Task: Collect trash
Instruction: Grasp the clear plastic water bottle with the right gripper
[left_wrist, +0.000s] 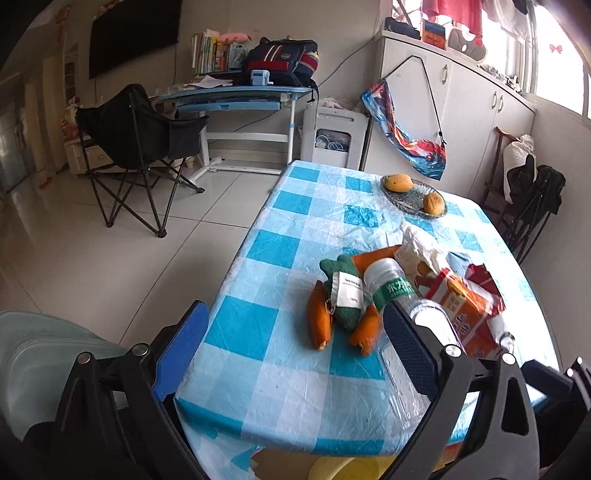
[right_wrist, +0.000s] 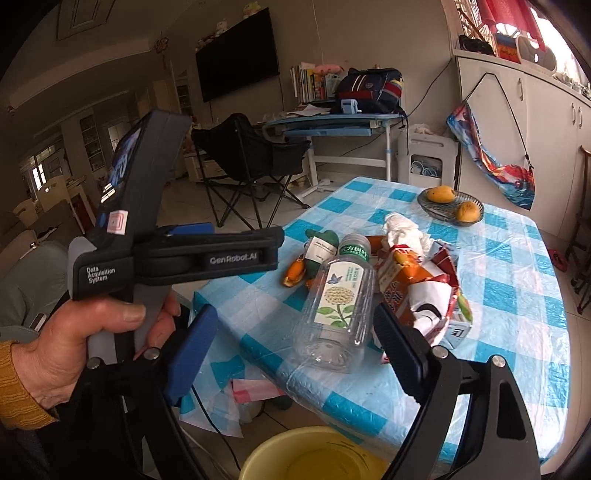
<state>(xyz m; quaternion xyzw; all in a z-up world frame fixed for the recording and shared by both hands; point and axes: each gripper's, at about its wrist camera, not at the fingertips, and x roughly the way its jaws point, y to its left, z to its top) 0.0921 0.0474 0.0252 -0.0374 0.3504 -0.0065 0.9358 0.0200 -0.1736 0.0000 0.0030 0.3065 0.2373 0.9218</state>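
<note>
Plastic bottle (right_wrist: 338, 306) lies (on side) on table (right_wrist: 517, 295); left gripper (left_wrist: 295, 343), right gripper (right_wrist: 291, 339) both released.

Right tool (right_wrist: 291, 354) agape — clear bottle (right_wrist: 338, 306) lying between fingers, yellow bucket (right_wrist: 317, 456) below.
</note>
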